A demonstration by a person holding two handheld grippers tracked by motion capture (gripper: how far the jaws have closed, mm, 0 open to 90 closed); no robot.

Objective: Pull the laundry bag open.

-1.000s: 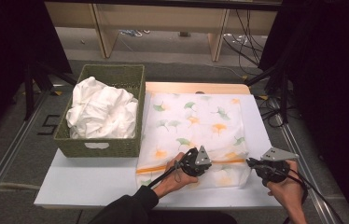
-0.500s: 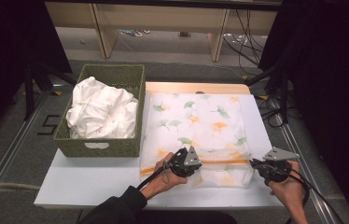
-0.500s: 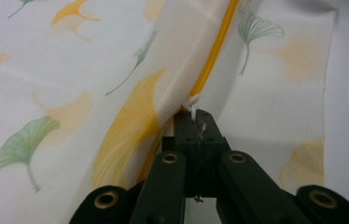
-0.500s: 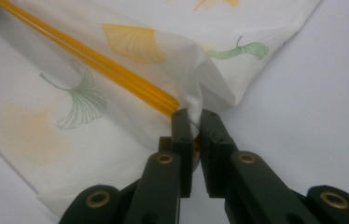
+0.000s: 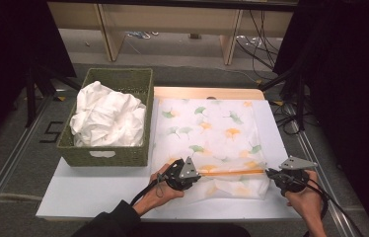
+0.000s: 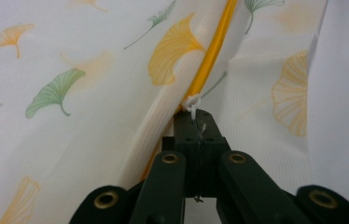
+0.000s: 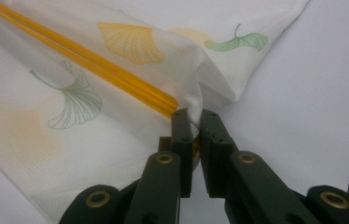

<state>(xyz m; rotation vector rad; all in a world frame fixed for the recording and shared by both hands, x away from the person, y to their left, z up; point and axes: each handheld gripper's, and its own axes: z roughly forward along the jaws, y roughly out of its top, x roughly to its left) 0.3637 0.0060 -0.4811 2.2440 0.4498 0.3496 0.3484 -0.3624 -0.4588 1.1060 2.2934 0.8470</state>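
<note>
A white cover (image 5: 207, 128) printed with green and orange ginkgo leaves lies flat on the white tabletop (image 5: 89, 192). An orange zipper (image 5: 232, 172) runs across its near edge. My left gripper (image 5: 198, 173) is shut on the small white zipper pull (image 6: 192, 100) at the zipper's left end, with the orange zipper (image 6: 212, 51) stretching away from the left gripper's (image 6: 196, 115) tips. My right gripper (image 5: 268, 173) is shut on the cover's near right corner, pinching the fabric (image 7: 196, 100) where the zipper (image 7: 93, 60) ends at the right gripper's (image 7: 192, 114) tips.
A green woven basket (image 5: 118, 74) holding crumpled white cloth (image 5: 106, 118) stands left of the cover, close to it. A wooden board edge (image 5: 207, 93) shows behind the cover. Cables (image 5: 291, 118) trail off the table's right side.
My left gripper has slid leftward along the cover's near edge, and a longer stretch of orange zipper shows between the two grippers. The right gripper has stayed put.
</note>
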